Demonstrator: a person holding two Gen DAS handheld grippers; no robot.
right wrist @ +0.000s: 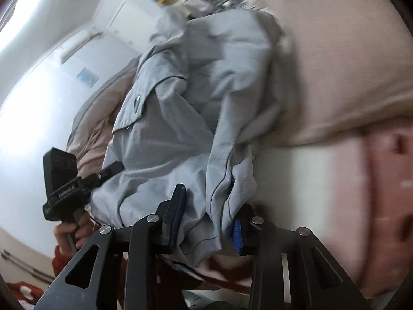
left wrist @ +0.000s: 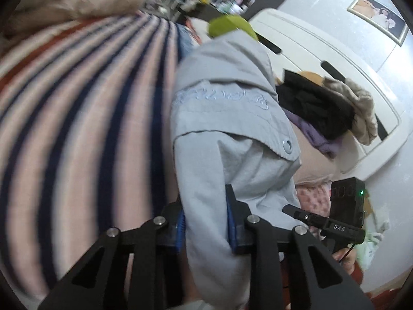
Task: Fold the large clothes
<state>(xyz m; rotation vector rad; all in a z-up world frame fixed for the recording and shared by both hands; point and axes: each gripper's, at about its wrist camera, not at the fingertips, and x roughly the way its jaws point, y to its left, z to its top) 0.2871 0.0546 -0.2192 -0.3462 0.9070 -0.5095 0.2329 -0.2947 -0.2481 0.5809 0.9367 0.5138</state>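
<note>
A light grey jacket [left wrist: 227,118] with a snap button and embroidered lettering is held up between both grippers. My left gripper [left wrist: 206,222] is shut on a bunched edge of it. In the right wrist view the same jacket [right wrist: 196,108] hangs over the bed, and my right gripper [right wrist: 209,214] is shut on another bunch of its fabric. The other gripper shows in each view, at the right of the left wrist view [left wrist: 335,222] and at the left of the right wrist view [right wrist: 72,183].
A pink and navy striped blanket [left wrist: 77,118] fills the left. A pile of dark, purple and furry clothes [left wrist: 322,108] lies by the white headboard [left wrist: 322,51]. A beige duvet [right wrist: 335,72] and a pink quilt [right wrist: 382,186] cover the bed.
</note>
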